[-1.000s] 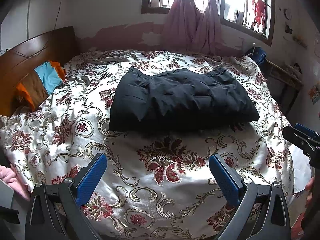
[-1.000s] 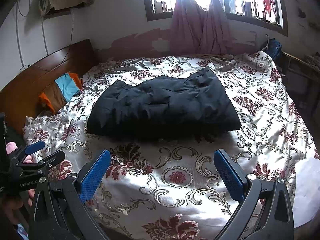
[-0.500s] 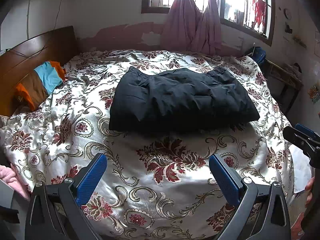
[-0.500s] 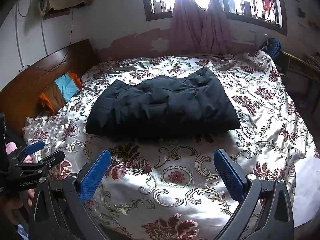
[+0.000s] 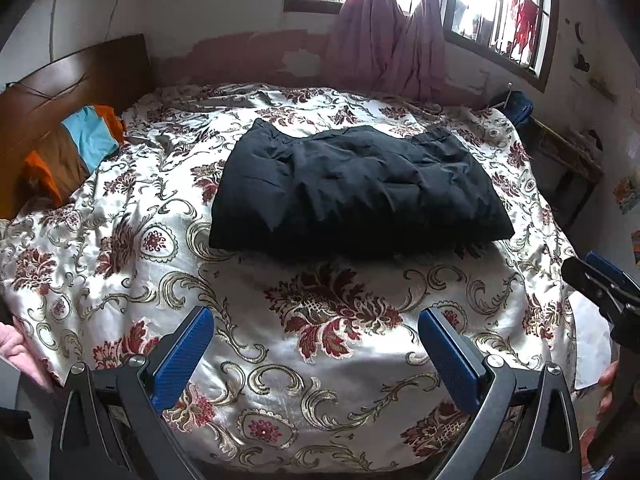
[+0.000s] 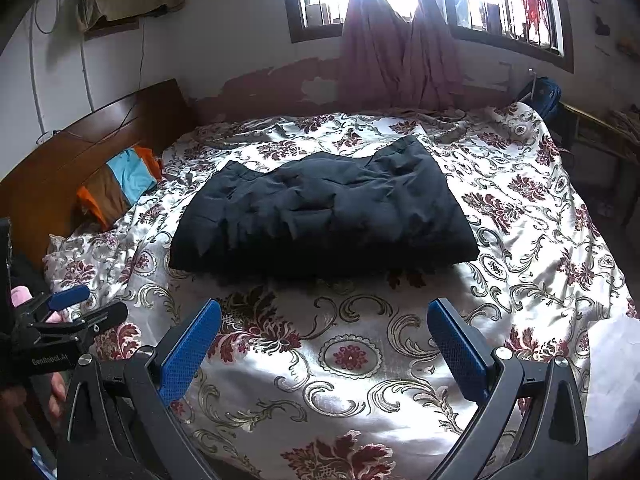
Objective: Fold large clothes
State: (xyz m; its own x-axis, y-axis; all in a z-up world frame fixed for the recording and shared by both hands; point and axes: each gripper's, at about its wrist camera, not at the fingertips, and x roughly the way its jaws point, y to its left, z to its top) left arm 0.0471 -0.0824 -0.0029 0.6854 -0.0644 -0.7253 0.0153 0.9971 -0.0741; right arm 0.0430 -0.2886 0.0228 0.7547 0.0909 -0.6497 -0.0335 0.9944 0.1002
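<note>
A black padded garment [image 5: 352, 188] lies folded into a thick rectangle in the middle of the floral bedspread [image 5: 328, 360]; it also shows in the right wrist view [image 6: 320, 216]. My left gripper [image 5: 316, 344] is open and empty, held over the near edge of the bed, well short of the garment. My right gripper [image 6: 324, 340] is open and empty, also near the front edge. Each gripper shows at the side of the other's view: the right one [image 5: 596, 280] and the left one [image 6: 68, 312].
A wooden headboard [image 5: 60, 92] with an orange, brown and blue pillow [image 5: 76, 148] is at the left. A window with pink curtains [image 5: 392, 48] is behind the bed. A dark side table [image 5: 568, 164] stands at the right. White sheet [image 6: 612, 380] shows at the bed's right edge.
</note>
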